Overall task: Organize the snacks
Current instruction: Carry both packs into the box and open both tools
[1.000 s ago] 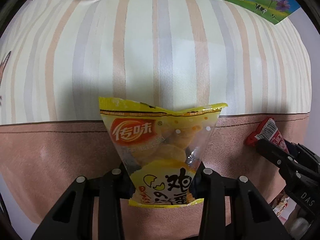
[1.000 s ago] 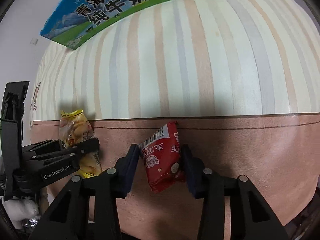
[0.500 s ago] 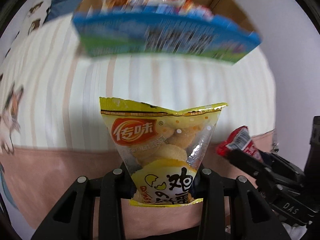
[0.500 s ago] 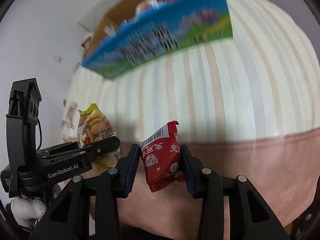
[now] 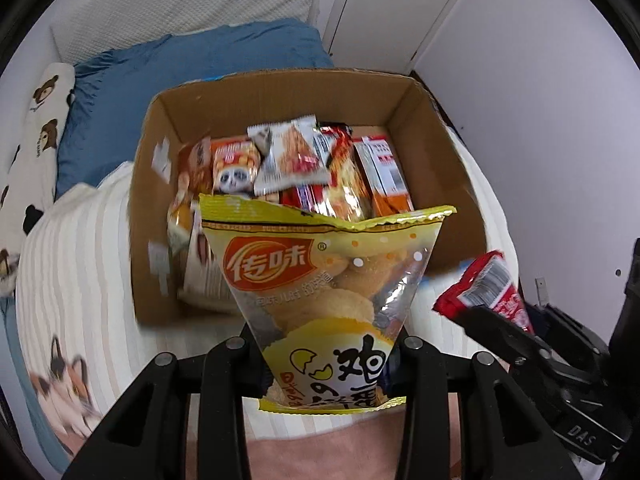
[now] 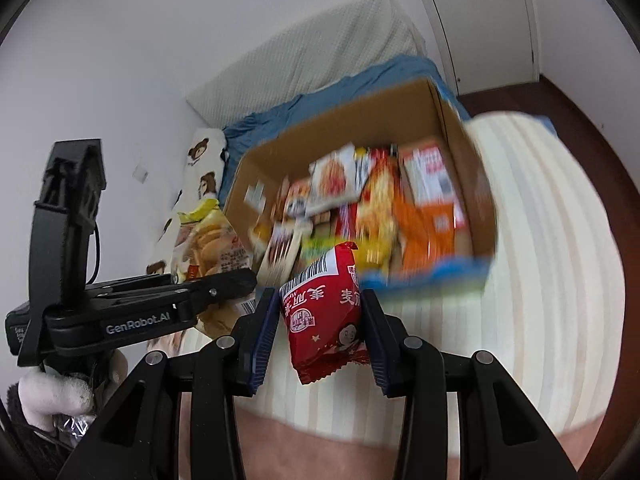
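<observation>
My left gripper (image 5: 324, 344) is shut on a yellow snack bag (image 5: 320, 280) with an orange logo, held upright in front of the open cardboard box (image 5: 160, 128). My right gripper (image 6: 320, 320) is shut on a small red snack packet (image 6: 324, 316), held just short of the box's near wall (image 6: 436, 276). The box lies on a striped bedspread and holds several snack packets (image 5: 296, 160). The left gripper with the yellow bag (image 6: 212, 240) shows at the left of the right wrist view. The red packet (image 5: 484, 288) shows at the right of the left wrist view.
A blue pillow (image 5: 192, 60) and a white headboard (image 5: 180, 4) lie behind the box. A bear-print pillow (image 5: 36, 136) is at the left. White wall and a door (image 6: 480, 20) stand to the right. A cat print (image 5: 64, 384) marks the striped bedspread (image 5: 80, 260).
Both grippers have risen and tilted, so the box's inside with its snacks has come into view. Each gripper still holds its packet, now close to the box's near wall.
</observation>
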### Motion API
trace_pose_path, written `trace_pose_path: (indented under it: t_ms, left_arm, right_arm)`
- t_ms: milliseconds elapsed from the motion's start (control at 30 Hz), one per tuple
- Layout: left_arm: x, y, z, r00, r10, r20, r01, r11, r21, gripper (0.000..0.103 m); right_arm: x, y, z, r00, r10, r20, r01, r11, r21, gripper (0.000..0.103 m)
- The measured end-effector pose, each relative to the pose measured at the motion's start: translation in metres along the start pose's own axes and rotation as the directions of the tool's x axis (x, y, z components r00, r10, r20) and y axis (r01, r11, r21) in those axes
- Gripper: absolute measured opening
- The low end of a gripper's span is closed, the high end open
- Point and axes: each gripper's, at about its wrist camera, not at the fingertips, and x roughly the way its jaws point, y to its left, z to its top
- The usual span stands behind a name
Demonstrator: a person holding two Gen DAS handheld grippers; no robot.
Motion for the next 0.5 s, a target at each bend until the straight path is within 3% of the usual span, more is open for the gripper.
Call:
trace_pose_path:
  t_ms: [167, 333, 500]
  left_arm:
    - [0.036, 0.019, 0.047, 0.996, -0.007, -0.091, 0.004, 1.0, -0.024, 0.035]
    - [0.079, 0.036, 0.079, 0.986, 0.01, -0.169, -0.017, 0.999, -0.045, 0.035]
    - [0.111, 0.046, 0.087, 0.967, 0.039, -0.253, -0.058, 0.996, -0.068, 0.035]
  right_arm:
    - [0.04, 0.0, 0.05, 0.999, -0.038, -0.022, 0.038, 0.999, -0.022, 0.044]
    - [0.086, -0.014, 0.071, 0.994, -0.075, -0.082, 0.074, 0.997, -0.011, 0.044]
    - [0.117, -0.029, 0.073, 0.986, -0.077, -0.149, 0.079, 0.997, 0.006, 0.044]
